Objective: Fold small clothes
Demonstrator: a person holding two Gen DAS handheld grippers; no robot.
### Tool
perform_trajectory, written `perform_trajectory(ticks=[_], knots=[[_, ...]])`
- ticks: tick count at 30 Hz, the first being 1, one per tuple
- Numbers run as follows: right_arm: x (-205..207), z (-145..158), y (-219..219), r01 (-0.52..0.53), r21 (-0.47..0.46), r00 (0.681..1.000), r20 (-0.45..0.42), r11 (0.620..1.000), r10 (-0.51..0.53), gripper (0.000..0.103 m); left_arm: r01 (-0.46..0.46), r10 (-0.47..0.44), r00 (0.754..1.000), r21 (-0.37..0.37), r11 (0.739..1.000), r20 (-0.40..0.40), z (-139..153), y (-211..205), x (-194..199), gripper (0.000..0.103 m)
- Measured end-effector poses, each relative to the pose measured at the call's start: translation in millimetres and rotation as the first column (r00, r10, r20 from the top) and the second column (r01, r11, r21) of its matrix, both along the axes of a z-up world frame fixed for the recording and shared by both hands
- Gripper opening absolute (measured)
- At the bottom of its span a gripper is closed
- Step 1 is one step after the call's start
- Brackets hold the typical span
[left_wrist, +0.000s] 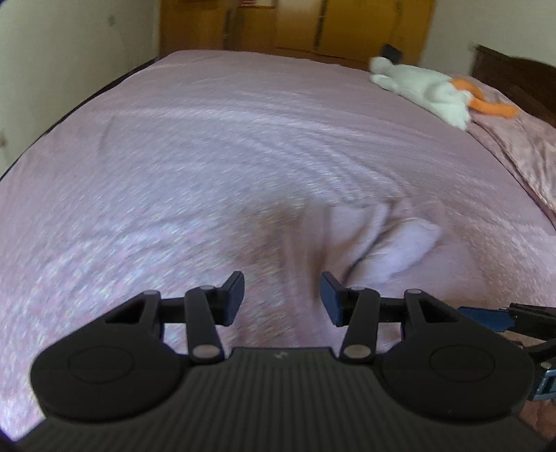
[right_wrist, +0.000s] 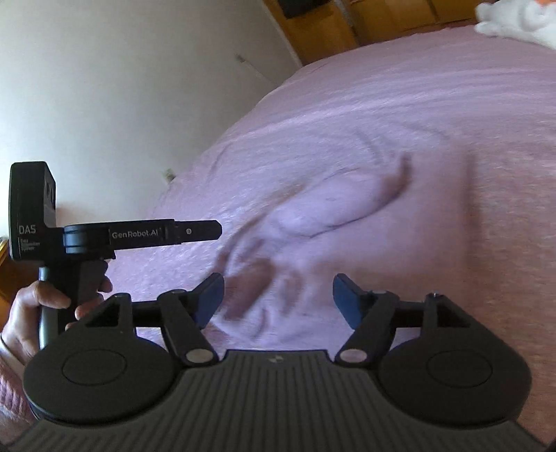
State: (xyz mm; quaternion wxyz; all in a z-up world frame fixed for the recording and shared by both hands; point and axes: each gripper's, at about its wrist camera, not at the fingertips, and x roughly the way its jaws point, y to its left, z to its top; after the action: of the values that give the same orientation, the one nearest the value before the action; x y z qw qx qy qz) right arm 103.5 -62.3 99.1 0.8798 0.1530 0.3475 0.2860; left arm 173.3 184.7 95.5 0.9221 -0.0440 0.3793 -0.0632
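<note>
- Pale lilac knit, soft and crumpled: the small garment (left_wrist: 378, 243) lies in a loose heap on the pink bedspread (left_wrist: 208, 156). Nearly the same colour as the cover, and both views are motion-blurred, so its edges are hard to trace.
- Handling (judgement): light, limp, no stiffness; will sag and bunch when lifted, not fragile. Pinch at a hem or corner, single layer if poss. Risk of grabbing the bedspread along w/ it.
- Left gripper (left_wrist: 282, 295): jaws wide apart, nothing between them. Hovers above the bedspread, garment just ahead and to its right. Contact w/ cover: cannot tell.
- Right gripper (right_wrist: 278, 299): jaws wide apart, holding nothing. Garment (right_wrist: 312, 222) lies directly ahead of the gap, its near folds between the fingertips' line of sight; touching or not, cannot tell.
- Pose: in the right wrist view the left gripper body (right_wrist: 114, 236) shows side-on to the left of the garment, held level; the person's left hand (right_wrist: 45, 302) wraps its handle. Both tools face the garment from the near side.
- Farther from the garment: white plush toy (left_wrist: 427, 90) w/ orange parts near the pillow (left_wrist: 521, 153); wooden wardrobe (left_wrist: 295, 24) beyond the bed.
</note>
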Motion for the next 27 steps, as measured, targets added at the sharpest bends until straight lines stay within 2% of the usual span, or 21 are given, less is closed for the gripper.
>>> perform_trajectory(ticks=[1,4,5,10,14,16,18,19,21,23,27], knots=[[-3,1,-8,0.019,0.001,1.000,0.010,1.000,-0.019,0.076,0.021,-0.021,1.000,0.004,1.000,0.004,0,-7,4,0.052],[-11,6,-33,0.092,0.011,0.995,0.048,0.996,-0.093,0.078,0.057,-0.057,0.998,0.048,0.997,0.010,-3,-30,15,0.065],[-12,7,-40,0.116,0.015,0.992,0.053,0.993,-0.116,0.079,0.068,-0.069,0.998,0.064,0.996,0.014,-5,-39,19,0.067],[3,-6,-66,0.221,0.000,0.975,0.004,0.975,-0.221,0.080,0.173,-0.172,0.985,0.094,0.980,-0.016,-21,-75,36,0.067],[16,-24,-76,0.286,-0.001,0.957,-0.043,0.958,-0.286,0.081,0.220,-0.223,0.975,0.186,0.958,-0.008,-39,-103,47,0.067],[20,-31,-77,0.293,0.003,0.954,-0.068,0.956,-0.292,0.081,0.218,-0.225,0.974,0.203,0.955,0.010,-45,-108,53,0.066],[24,-39,-75,0.287,-0.005,0.954,-0.087,0.958,-0.287,0.081,0.209,-0.216,0.976,0.154,0.966,0.027,-47,-103,58,0.028],[25,-43,-71,0.276,-0.008,0.957,-0.091,0.961,-0.275,0.081,0.201,-0.204,0.979,0.114,0.973,0.020,-45,-96,61,0.020],[24,-42,-63,0.243,-0.010,0.966,-0.085,0.970,-0.243,0.081,0.150,-0.151,0.988,0.042,0.988,0.042,-38,-75,63,0.020],[24,-43,-54,0.207,-0.017,0.975,-0.075,0.978,-0.208,0.081,0.064,-0.066,0.996,0.036,0.997,0.062,-35,-53,64,0.019],[26,-50,-37,0.155,-0.028,0.985,-0.074,0.988,-0.156,0.083,-0.042,0.042,0.999,-0.060,0.997,-0.005,-48,-8,72,0.021]])
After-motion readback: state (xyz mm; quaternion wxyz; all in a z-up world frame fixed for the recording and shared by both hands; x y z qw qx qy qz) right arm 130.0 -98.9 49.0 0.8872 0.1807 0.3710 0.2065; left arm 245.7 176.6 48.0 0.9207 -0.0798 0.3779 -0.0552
